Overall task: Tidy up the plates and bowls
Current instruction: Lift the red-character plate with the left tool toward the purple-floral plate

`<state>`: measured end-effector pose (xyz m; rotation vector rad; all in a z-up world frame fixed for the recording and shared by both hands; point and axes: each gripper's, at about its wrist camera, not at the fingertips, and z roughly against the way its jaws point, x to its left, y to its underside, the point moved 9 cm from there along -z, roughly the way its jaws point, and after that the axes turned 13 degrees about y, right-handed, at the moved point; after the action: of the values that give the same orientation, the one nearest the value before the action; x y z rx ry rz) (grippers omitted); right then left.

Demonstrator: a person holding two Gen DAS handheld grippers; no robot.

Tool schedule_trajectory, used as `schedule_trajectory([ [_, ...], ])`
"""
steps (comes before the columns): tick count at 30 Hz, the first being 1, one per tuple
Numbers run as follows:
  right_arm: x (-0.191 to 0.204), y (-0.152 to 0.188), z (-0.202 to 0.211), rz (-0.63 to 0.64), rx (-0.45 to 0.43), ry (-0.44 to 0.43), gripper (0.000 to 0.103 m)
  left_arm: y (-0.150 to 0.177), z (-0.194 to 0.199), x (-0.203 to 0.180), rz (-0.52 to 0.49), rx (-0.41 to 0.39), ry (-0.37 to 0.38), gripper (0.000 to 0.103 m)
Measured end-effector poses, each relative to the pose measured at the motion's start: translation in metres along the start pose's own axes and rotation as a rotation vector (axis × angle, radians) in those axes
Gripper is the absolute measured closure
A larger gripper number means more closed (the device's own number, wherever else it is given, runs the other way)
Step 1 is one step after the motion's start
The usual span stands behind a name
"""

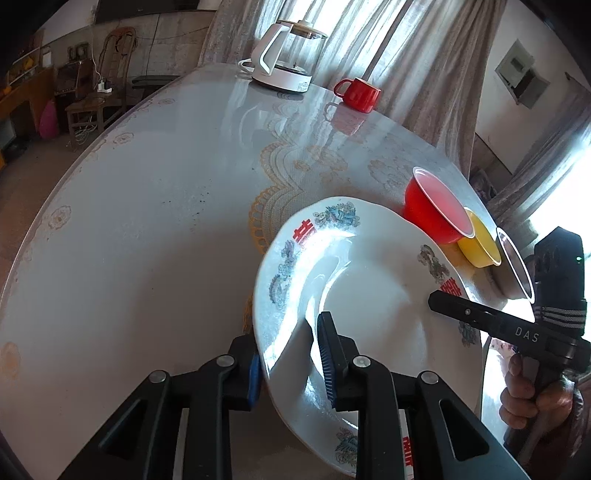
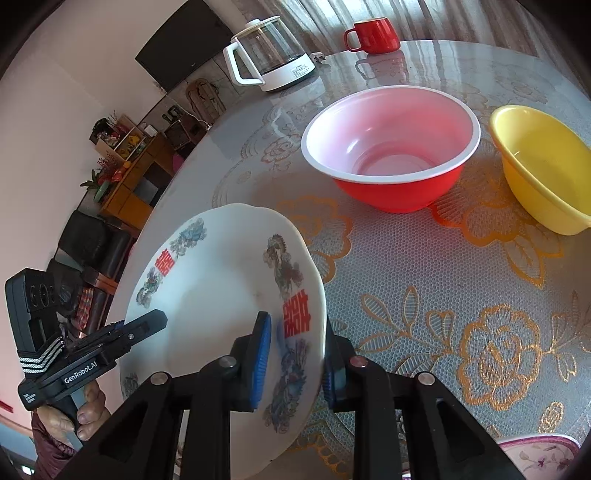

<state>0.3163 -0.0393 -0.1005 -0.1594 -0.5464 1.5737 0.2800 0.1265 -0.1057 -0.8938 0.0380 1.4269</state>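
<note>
A white plate (image 1: 369, 295) with dragon motifs and red characters hangs tilted above the table, held from both sides. In the left wrist view my left gripper (image 1: 291, 363) is shut on its near rim, blue pads on both faces. In the right wrist view my right gripper (image 2: 297, 362) pinches the opposite rim of the plate (image 2: 214, 295). Beyond it stand a red bowl (image 2: 391, 147) with a white inside and a yellow bowl (image 2: 543, 166), both upright and empty.
The round table (image 2: 443, 277) has a floral cloth under glass. A white kettle (image 2: 269, 55) and a red mug (image 2: 373, 35) stand at the far edge. A flowered dish (image 2: 535, 454) shows at the near right. A person's hand (image 1: 524, 398) grips the right handle.
</note>
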Motion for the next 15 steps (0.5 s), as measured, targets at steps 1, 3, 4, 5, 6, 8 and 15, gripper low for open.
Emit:
schedule_trajectory([
  [1,0.000,0.000,0.001,0.001,0.000,0.003,0.079,0.000,0.002,0.000,0.014,-0.002,0.019,0.078],
  [3,0.000,0.000,0.003,-0.017,0.005,-0.021,0.079,0.001,0.007,-0.002,0.024,-0.010,0.039,0.078],
  [4,-0.001,0.000,0.003,-0.027,0.008,-0.033,0.079,0.000,0.008,-0.004,0.013,-0.013,0.036,0.078],
  [5,-0.001,0.000,0.004,-0.030,0.011,-0.038,0.079,0.001,0.009,-0.005,0.009,-0.012,0.033,0.078],
  [6,-0.001,0.000,0.005,-0.028,0.013,-0.040,0.079,0.002,0.009,-0.006,0.015,-0.009,0.038,0.078],
  [8,-0.001,0.002,0.005,-0.032,0.021,-0.047,0.078,0.004,0.010,-0.007,0.032,-0.006,0.063,0.078],
  [15,-0.002,0.001,0.009,-0.057,0.021,-0.084,0.074,0.009,0.012,-0.008,0.041,-0.008,0.062,0.078],
])
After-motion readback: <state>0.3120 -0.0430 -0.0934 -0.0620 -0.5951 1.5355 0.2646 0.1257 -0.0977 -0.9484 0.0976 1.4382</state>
